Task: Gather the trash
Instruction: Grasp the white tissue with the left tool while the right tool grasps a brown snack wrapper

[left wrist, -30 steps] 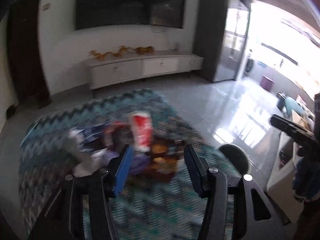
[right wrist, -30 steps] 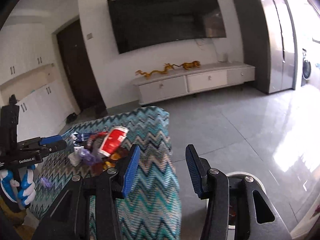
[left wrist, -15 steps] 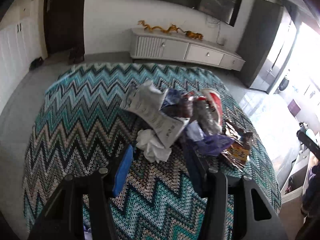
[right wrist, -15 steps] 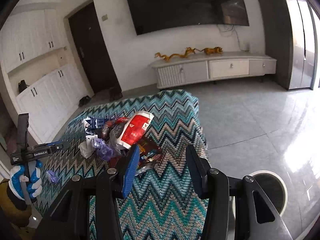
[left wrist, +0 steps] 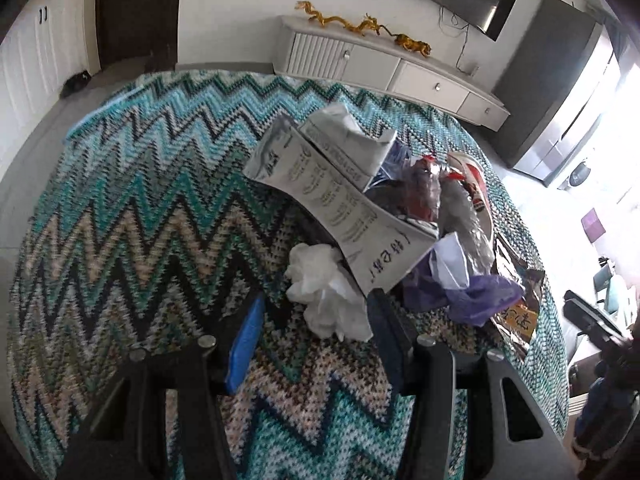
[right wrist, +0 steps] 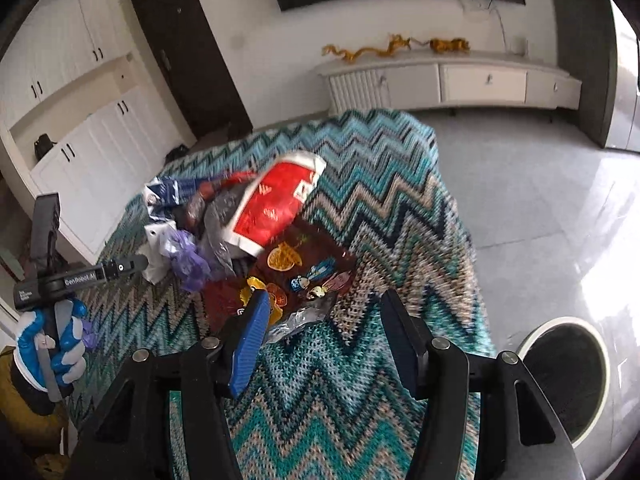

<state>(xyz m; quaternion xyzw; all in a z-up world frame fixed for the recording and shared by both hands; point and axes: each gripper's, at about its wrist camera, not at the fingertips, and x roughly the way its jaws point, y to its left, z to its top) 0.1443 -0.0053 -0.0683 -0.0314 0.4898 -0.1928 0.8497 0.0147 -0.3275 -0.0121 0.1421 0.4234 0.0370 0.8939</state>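
Observation:
A heap of trash lies on a table under a zigzag cloth (left wrist: 132,216). In the heap are a crumpled white tissue (left wrist: 316,276), a printed grey-white paper bag (left wrist: 340,208), a purple plastic bag (left wrist: 476,296) and clear wrappers. My left gripper (left wrist: 314,320) is open and low over the cloth, with the tissue between its fingers but not squeezed. In the right wrist view a red-and-white bag (right wrist: 276,200) tops the heap and a dark red snack wrapper (right wrist: 304,264) lies nearest. My right gripper (right wrist: 326,316) hovers just short of that wrapper, jaws opening, nothing between them.
A round white-rimmed bin (right wrist: 568,376) stands on the tiled floor to the right of the table. A blue-and-white gloved hand (right wrist: 48,344) holds the left gripper (right wrist: 120,268) at the table's left side. A white TV cabinet (right wrist: 452,80) lines the far wall.
Both grippers have come down and closer to the heap. The left view swung from the room down onto the tissue. The right jaws now stand wider.

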